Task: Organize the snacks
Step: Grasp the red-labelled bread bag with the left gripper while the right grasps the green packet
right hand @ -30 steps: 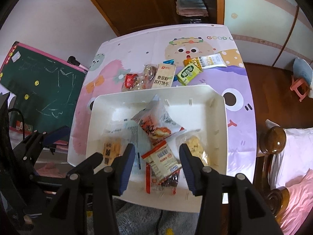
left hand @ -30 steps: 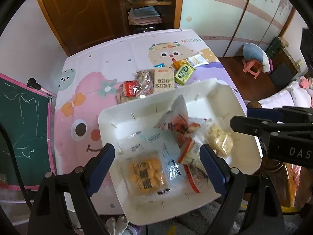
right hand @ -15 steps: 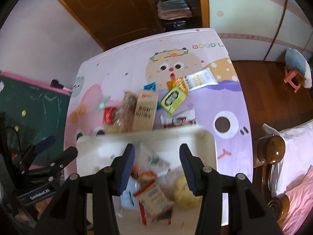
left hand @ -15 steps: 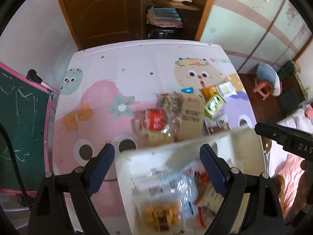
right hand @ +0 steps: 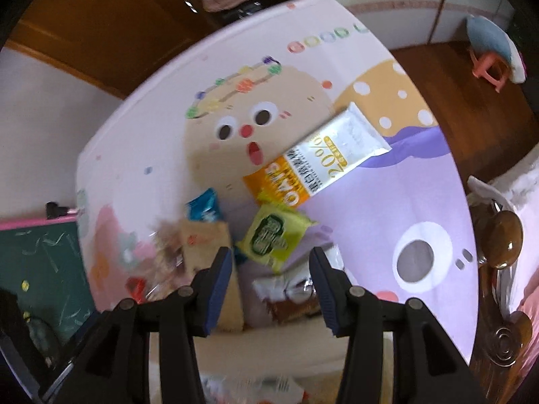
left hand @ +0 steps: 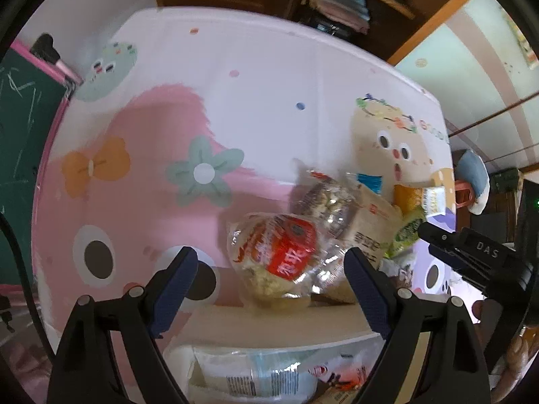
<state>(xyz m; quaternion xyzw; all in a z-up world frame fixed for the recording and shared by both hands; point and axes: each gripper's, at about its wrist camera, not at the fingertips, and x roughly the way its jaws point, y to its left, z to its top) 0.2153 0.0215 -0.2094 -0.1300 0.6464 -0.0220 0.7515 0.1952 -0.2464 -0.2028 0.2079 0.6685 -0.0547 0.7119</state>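
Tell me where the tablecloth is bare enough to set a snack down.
Bare: the pink cartoon tablecloth left of the red-labelled clear snack bag, and the purple patch right of the green packet. Crowded: between those packets, along the white tray rim.

A smooth printed cloth [left hand: 256, 94] covers the worktop, the red-labelled snack bag [left hand: 279, 256] is glossy crinkled clear plastic, the green packet [right hand: 273, 235] and oat sachet [right hand: 320, 161] look like shiny foil-like film, and the cabinet [right hand: 101, 27] is polished wood.
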